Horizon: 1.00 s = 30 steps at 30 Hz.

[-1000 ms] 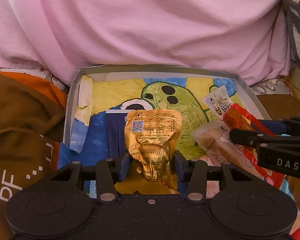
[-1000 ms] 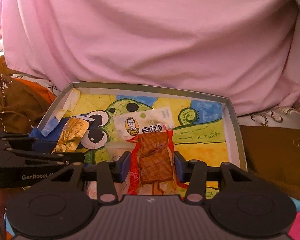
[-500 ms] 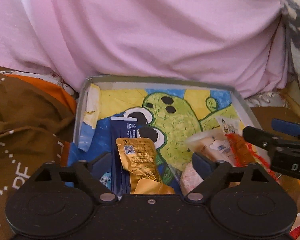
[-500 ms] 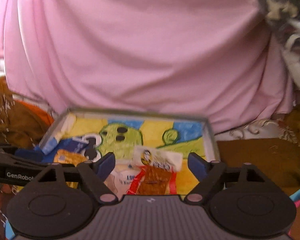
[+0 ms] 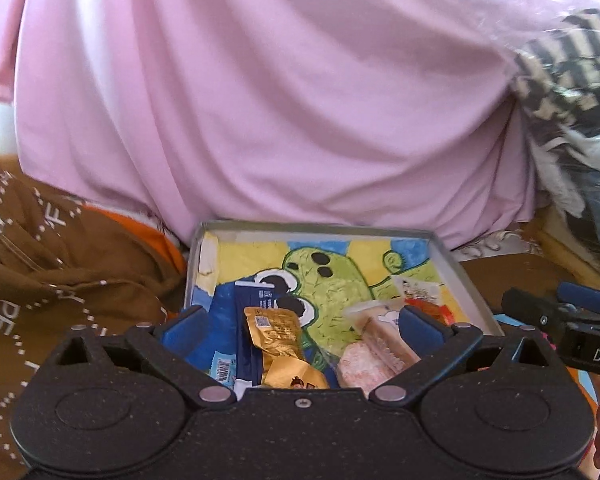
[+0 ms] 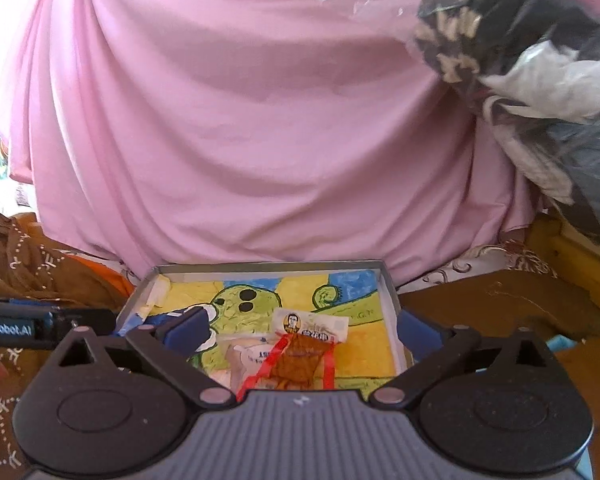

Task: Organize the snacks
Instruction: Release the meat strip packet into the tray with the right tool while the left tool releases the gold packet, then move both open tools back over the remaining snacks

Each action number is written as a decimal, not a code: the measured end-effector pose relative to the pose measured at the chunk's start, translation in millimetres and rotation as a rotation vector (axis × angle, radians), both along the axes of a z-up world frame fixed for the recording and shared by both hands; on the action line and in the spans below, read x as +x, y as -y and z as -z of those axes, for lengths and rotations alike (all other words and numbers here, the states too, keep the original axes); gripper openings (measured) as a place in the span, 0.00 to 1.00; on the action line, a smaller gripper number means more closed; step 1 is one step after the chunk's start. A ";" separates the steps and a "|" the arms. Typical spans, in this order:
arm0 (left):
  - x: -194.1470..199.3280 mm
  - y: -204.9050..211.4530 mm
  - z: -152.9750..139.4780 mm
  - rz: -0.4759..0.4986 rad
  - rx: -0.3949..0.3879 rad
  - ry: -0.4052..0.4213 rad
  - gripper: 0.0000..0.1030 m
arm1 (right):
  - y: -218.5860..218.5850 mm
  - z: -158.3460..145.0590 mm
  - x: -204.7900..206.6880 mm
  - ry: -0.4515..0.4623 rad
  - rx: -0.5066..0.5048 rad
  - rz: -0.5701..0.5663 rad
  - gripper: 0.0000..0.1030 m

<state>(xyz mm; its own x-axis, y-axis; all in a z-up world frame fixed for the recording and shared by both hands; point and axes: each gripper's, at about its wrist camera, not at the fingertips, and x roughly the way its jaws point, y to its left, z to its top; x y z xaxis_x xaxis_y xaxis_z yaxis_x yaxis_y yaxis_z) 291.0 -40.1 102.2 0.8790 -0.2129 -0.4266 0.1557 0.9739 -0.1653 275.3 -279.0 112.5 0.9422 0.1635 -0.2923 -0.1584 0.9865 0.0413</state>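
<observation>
A shallow grey box with a cartoon cactus drawing on its floor holds the snacks. In the left wrist view a gold foil pack lies beside a dark blue bar, with a pale cake pack to the right. My left gripper hovers open above them, holding nothing. In the right wrist view a red-edged tofu snack lies in the box beside the pale pack. My right gripper is open above it, empty.
A big pink sheet rises right behind the box. Brown patterned fabric lies to the left, brown cloth to the right. A black-and-cream patterned bundle hangs at upper right. The other gripper shows at the right edge.
Both grippers opened and let go: the gold pack and the tofu snack now lie in the box. Both grippers have drawn back and up from the box.
</observation>
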 end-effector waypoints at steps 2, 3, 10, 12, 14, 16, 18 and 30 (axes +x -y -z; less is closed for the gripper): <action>-12.8 0.3 -2.8 0.007 0.007 0.020 0.99 | 3.3 0.4 -13.4 0.011 0.005 -0.002 1.00; -20.0 0.2 -3.8 0.011 0.003 0.030 0.99 | 4.9 0.8 -20.4 0.017 0.008 -0.002 1.00; -69.7 -1.2 3.1 0.011 -0.014 0.050 0.99 | 4.6 9.4 -66.3 0.037 -0.008 -0.018 1.00; -85.7 1.2 10.2 -0.019 0.012 0.055 0.99 | 1.5 12.8 -78.4 0.033 -0.017 -0.030 1.00; -99.2 2.0 19.0 -0.024 0.024 0.060 0.99 | -2.3 15.1 -87.7 0.021 -0.019 -0.038 1.00; -109.7 1.4 27.0 -0.031 0.026 0.049 0.99 | -5.6 16.8 -98.5 0.012 -0.026 -0.048 1.00; -119.8 -1.7 34.3 -0.035 0.011 0.025 0.99 | -8.0 18.9 -109.1 0.011 -0.031 -0.050 1.00; -150.5 -31.5 59.6 -0.067 0.031 -0.055 0.99 | -22.2 59.3 -151.5 -0.074 -0.106 -0.095 1.00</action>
